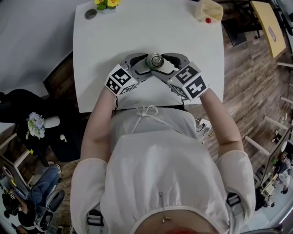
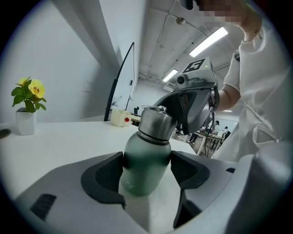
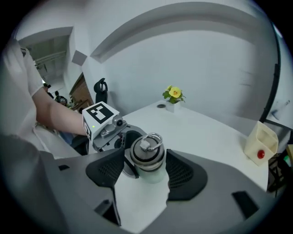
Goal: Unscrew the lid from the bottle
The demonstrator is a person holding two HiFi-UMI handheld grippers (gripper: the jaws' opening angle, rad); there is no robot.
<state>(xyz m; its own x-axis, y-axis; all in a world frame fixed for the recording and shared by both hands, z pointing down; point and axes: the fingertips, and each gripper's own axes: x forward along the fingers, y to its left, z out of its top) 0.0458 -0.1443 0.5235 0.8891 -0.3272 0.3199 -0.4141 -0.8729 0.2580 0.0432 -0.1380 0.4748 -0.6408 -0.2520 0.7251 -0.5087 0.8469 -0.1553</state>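
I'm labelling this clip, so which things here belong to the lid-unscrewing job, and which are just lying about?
In the job: matte green bottle, round steel lid, left gripper clamping the bottle, right gripper around the lid.
Lying about: potted yellow flower, cream box with red dot, small dark disc.

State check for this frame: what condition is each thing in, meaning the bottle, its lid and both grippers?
bottle: upright on the table, gripped round its green body
lid: on the bottle, not yet off
left gripper: shut on the bottle
right gripper: open, jaws either side of the lid
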